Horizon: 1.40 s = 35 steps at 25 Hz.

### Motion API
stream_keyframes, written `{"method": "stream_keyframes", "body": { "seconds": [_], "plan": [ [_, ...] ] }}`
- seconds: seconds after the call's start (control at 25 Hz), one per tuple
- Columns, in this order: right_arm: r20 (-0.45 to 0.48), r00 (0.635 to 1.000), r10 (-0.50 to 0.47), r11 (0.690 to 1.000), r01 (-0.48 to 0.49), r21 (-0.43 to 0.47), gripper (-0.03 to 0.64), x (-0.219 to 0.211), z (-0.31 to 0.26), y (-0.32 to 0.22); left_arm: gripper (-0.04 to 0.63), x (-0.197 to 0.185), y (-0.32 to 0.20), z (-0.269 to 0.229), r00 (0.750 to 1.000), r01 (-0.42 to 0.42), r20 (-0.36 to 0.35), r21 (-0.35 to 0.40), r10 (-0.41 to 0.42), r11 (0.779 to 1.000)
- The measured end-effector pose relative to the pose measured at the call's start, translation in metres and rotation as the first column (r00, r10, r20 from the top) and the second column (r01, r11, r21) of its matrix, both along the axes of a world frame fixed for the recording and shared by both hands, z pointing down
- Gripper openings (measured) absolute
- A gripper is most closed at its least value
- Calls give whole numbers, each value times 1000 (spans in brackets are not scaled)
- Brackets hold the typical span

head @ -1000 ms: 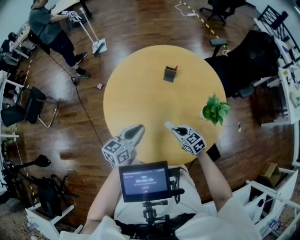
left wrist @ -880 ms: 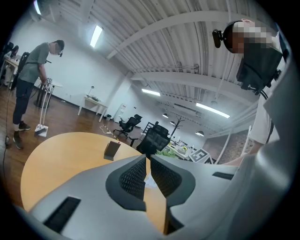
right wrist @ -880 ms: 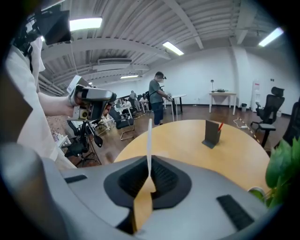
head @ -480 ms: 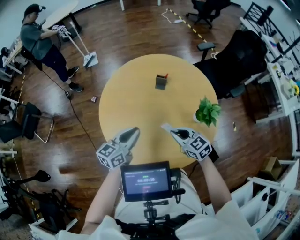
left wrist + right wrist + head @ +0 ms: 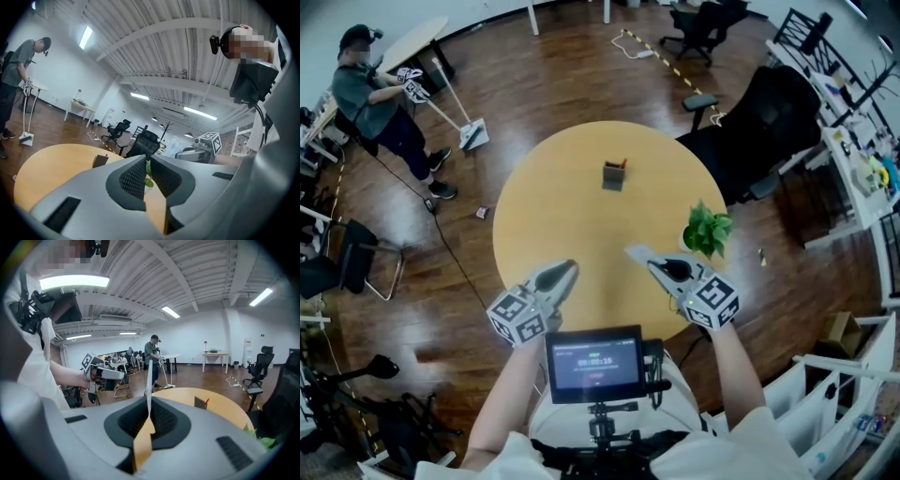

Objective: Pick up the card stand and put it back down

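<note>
1. Surface: we see a round table with a light wood top, mostly bare.
2. The card stand stands upright on the far half of the table, roughly on its middle line. Something small and red pokes out at its top. It is well apart from both grippers.
3. A potted green plant sits at the table's right edge, near the right gripper.
4. The left gripper is held over the near edge of the table. Its jaws are together but for a thin slit, with nothing between them.
5. The right gripper is also over the near edge. Its jaws are closed and hold nothing.
6. Room: the floor is dark, glossy wood. A black office chair stands just beyond the table's right side, and another chair is at the far left.
7. A second person stands at the far left beside a white table, holding a long-handled floor tool.
8. A small screen is mounted at the wearer's chest, below both grippers.
</note>
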State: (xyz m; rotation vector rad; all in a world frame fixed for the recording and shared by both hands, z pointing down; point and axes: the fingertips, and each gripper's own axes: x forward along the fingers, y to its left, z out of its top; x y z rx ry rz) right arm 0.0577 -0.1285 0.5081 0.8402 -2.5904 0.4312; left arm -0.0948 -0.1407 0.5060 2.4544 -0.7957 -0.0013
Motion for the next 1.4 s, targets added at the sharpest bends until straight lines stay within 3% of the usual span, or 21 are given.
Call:
{"method": "stream_keyframes", "body": {
  "seconds": [0.56,0.92,1.4],
  "plan": [
    [50,999,-22,997,18,77,25,18,-87,-2,26,2,-9,-35,999,-33,-17,23,33,999],
    [-6,996,-88,992,88,90,25,17,-124,7,28,-14,-21,-62,1000,2,-5,61,-2,998],
    [36,994,-100,992,97,78,25,13,-123,7,28,-10,-15,-76,1000,-24,-13,101,25,995]
  ]
}}
